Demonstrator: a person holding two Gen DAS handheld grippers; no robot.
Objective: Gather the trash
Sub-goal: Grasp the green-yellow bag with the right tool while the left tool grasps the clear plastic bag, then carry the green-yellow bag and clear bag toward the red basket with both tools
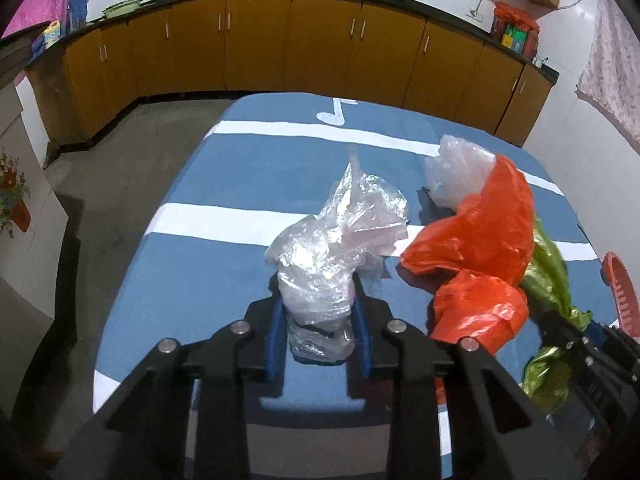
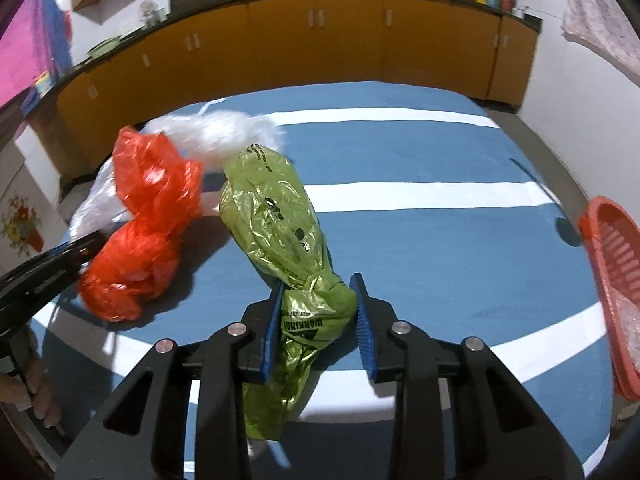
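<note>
My left gripper [image 1: 320, 300] is shut on a crumpled clear plastic bag [image 1: 332, 248] that rests on the blue striped tablecloth [image 1: 208, 184]. To its right lie an orange plastic bag [image 1: 476, 256], another clear bag [image 1: 456, 168] behind it, and a green plastic bag [image 1: 548, 272]. In the right wrist view my right gripper [image 2: 318, 304] has its blue pads on both sides of the green bag [image 2: 280, 224], touching its knotted end. The orange bag [image 2: 144, 216] lies to its left, with a clear bag [image 2: 216, 128] behind.
A red-orange plastic basket [image 2: 612, 280] stands at the table's right edge, also seen in the left wrist view [image 1: 622, 292]. Yellow kitchen cabinets [image 1: 280, 40] run along the far wall. The table [image 2: 440, 240] has bare cloth at the right.
</note>
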